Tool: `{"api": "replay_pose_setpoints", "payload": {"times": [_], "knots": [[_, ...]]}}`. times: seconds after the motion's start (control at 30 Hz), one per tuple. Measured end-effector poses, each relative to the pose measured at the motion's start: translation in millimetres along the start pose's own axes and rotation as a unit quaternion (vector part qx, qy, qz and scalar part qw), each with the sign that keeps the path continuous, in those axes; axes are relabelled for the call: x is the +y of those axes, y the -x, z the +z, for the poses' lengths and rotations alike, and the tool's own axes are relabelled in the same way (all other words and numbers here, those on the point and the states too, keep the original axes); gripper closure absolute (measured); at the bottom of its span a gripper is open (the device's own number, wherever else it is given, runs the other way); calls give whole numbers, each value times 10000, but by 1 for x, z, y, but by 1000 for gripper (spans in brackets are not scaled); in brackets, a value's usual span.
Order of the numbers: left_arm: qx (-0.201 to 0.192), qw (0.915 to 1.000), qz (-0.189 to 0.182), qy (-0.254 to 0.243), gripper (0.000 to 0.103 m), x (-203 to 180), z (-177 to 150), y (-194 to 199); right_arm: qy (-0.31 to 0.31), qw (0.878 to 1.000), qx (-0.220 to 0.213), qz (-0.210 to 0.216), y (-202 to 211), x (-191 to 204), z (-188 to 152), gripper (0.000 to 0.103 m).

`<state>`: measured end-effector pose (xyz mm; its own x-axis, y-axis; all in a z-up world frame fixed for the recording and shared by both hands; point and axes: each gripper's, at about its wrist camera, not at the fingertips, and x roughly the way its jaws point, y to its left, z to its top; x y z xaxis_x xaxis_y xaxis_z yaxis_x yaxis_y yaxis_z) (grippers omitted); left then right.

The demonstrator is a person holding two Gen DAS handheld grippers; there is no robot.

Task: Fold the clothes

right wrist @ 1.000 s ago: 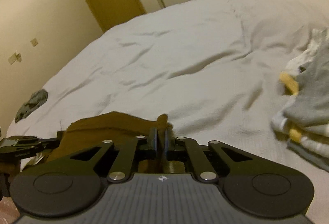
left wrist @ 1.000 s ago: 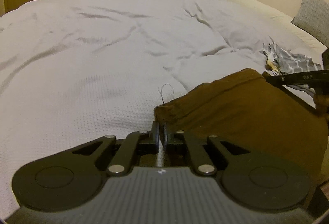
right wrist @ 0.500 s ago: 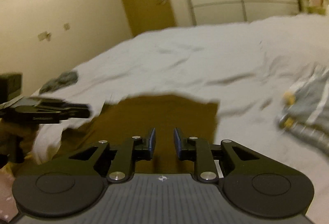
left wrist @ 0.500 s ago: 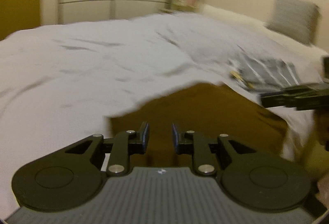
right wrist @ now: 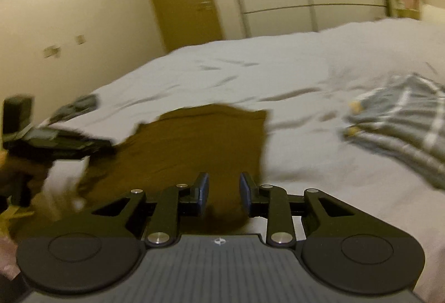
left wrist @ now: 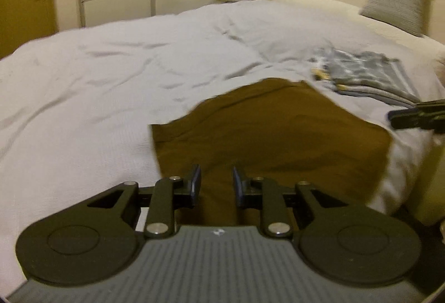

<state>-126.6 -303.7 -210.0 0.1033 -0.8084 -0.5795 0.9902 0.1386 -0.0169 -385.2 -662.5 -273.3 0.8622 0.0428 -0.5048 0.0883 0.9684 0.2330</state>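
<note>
Brown garment (left wrist: pixel 272 136) beneath parted fingers (left wrist: pixel 194 180).

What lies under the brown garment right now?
The brown garment lies spread on the white bedcover, its near edge draping over the bed's side. Whatever the cloth covers cannot be seen.

No readable text, label, brand name or number shows in either wrist view; the only mark is a small white emblem, too small to make out, on the ribbed grey body of the left gripper (left wrist: pixel 214 183) and the right gripper (right wrist: pixel 224 186).
</note>
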Motion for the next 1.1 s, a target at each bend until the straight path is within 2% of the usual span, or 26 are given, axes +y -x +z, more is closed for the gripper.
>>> {"api": "replay_pose_setpoints", "payload": {"times": [0.1,0.17,0.23,0.33,0.57,0.63,0.73,0.8,0.9,1.0,1.1], "knots": [[135,9995,-129,-271,82,-20,-11,-1,13,9998,179,-25,-12,9,-14,75],[325,9986,-122,-390,81,-30,-20,-11,-40,9995,303,-84,-21,4,-19,79],[391,9978,-48,-539,81,-34,-28,-18,-70,9992,385,-93,-26,-1,-21,80],[393,9986,-98,-347,80,-28,-30,-20,-50,9990,435,-74,-26,-5,-25,80],[405,9982,-67,-426,79,-25,-30,-20,-211,9981,491,-299,-19,-15,-33,81],[393,9979,50,-516,79,-29,-27,-16,-24,9975,510,-494,-13,-8,-33,78],[301,9950,240,-917,78,-38,-27,-1,655,9937,450,-794,-3,12,-32,67],[167,9906,258,-1336,69,-50,-29,12,1514,9823,368,-1037,3,32,-34,47],[-14,9770,117,-2128,61,-73,-37,27,2756,9528,313,-1237,0,60,-41,45],[-55,9548,56,-2972,60,-98,-51,27,3696,9185,426,-1342,-16,75,-52,45],[56,9230,443,-3822,60,-121,-65,11,4546,8776,456,-1455,-35,86,-63,42]]}}
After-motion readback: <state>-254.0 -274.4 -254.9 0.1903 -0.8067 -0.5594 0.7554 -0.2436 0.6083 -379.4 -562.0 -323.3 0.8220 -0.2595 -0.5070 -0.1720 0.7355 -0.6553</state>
